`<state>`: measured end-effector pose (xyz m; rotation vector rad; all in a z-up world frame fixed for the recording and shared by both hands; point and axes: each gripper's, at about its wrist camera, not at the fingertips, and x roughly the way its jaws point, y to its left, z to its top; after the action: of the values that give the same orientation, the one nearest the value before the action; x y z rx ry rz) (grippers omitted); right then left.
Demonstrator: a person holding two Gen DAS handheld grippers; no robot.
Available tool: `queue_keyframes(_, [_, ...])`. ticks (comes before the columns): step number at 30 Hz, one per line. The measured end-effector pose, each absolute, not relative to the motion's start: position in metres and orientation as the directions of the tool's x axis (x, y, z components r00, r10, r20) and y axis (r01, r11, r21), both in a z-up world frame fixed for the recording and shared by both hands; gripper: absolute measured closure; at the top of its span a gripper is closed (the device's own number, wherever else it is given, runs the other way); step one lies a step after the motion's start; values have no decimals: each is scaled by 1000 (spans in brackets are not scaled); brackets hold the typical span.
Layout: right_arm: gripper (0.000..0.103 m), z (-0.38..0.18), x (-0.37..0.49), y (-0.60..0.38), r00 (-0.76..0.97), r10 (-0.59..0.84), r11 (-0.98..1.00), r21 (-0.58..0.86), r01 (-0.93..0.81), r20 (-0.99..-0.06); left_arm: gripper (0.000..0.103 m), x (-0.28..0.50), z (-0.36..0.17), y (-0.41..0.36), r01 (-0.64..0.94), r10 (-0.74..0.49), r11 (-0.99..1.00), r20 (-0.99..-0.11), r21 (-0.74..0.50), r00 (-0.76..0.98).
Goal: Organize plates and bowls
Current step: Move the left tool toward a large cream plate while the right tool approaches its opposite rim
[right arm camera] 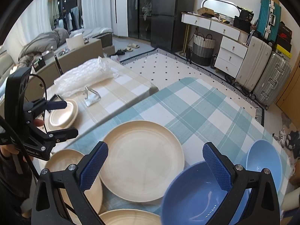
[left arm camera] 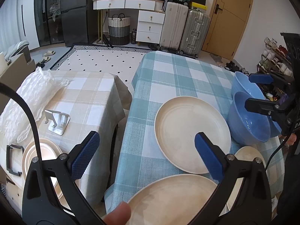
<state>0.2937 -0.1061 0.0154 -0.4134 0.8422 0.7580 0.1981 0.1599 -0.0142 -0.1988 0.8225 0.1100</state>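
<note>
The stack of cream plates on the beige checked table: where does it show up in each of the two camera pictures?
Left wrist view: the stack of cream plates sits at the lower left, partly behind the left gripper.
Right wrist view: the stack is at the middle left, just beyond the other gripper's fingers.
Shared landmark: the small metal stand on the same beige table, just beyond the stack.

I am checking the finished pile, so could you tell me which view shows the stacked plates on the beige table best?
The right wrist view: the stacked plates show almost whole there. In the left wrist view, the left gripper and its cable cover much of them.
</note>
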Motion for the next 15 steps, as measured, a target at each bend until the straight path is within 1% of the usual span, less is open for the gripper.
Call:
queue_keyframes(9, [0,-10,335,-94,350,358,616,-63,-786,-866,2,242,-49,155,-168,6,978,-787,-124,617])
queue_keyframes(15, [0,-29,356,-85,272,318,566,-48,-823,-908,3,261,-67,153,-137,-36,980,-811,-143,583])
